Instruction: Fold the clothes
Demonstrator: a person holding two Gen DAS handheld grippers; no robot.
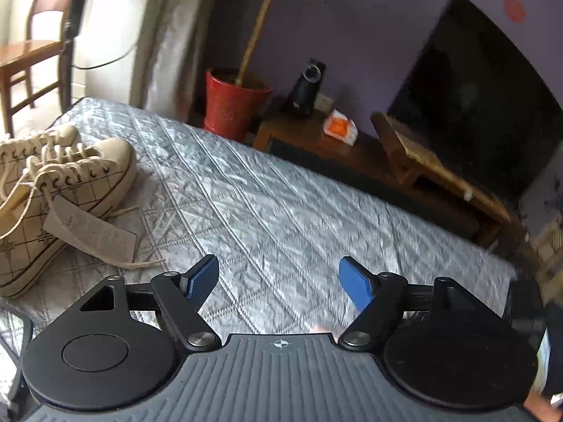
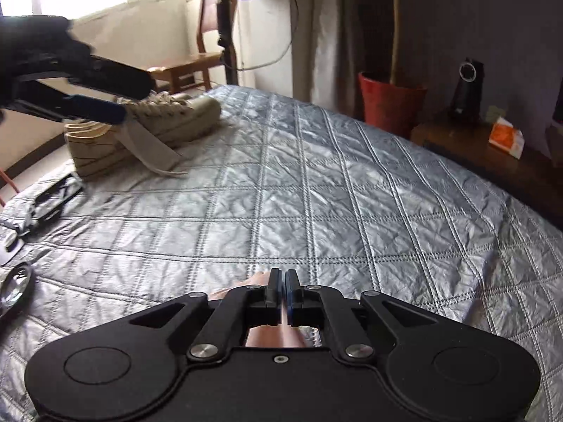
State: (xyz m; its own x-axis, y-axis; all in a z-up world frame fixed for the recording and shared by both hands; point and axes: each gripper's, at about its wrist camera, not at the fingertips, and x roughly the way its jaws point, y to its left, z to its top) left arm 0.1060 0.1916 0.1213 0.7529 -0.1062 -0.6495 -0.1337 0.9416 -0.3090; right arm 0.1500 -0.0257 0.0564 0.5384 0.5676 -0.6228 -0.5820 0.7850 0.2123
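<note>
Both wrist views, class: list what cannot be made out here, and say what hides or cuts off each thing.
- Clothes to fold: none shows on the quilt in either view.
- Shoes: cut by the left edge in the left wrist view; partly behind the left gripper in the right wrist view.
- Tag print: too small.
- Right gripper: shut; whether it pinches anything is unclear.
- Black objects: blurred.
</note>
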